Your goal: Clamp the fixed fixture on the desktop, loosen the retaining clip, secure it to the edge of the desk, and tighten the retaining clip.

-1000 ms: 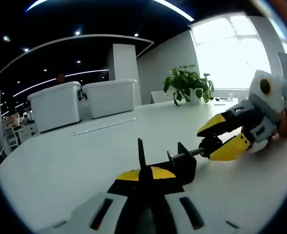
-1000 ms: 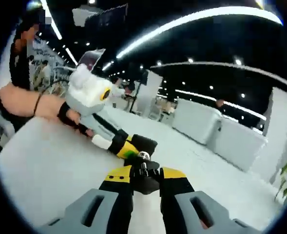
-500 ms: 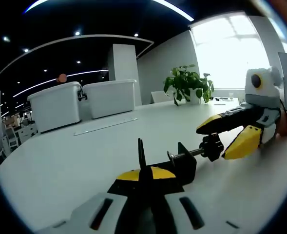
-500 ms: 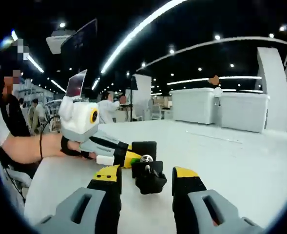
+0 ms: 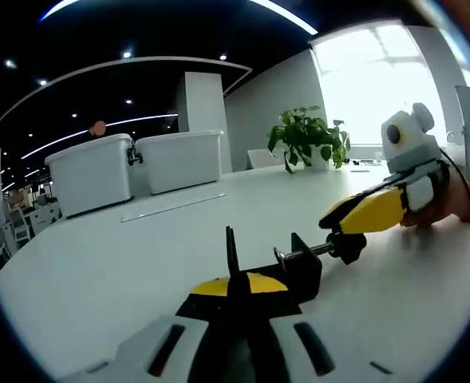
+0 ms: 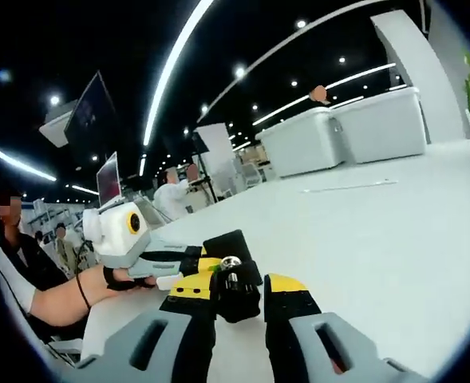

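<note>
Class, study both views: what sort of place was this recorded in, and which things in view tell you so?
Probably a large open-plan office or lab hall. Clues: a long white table with white storage bins and a potted plant on it, strip lights across a dark ceiling, and a monitor with people behind it.

A white desk [image 5: 99, 279] carries the black clamp fixture [image 5: 278, 267], two white bins [image 5: 135, 167], a potted plant [image 5: 306, 137]
</note>
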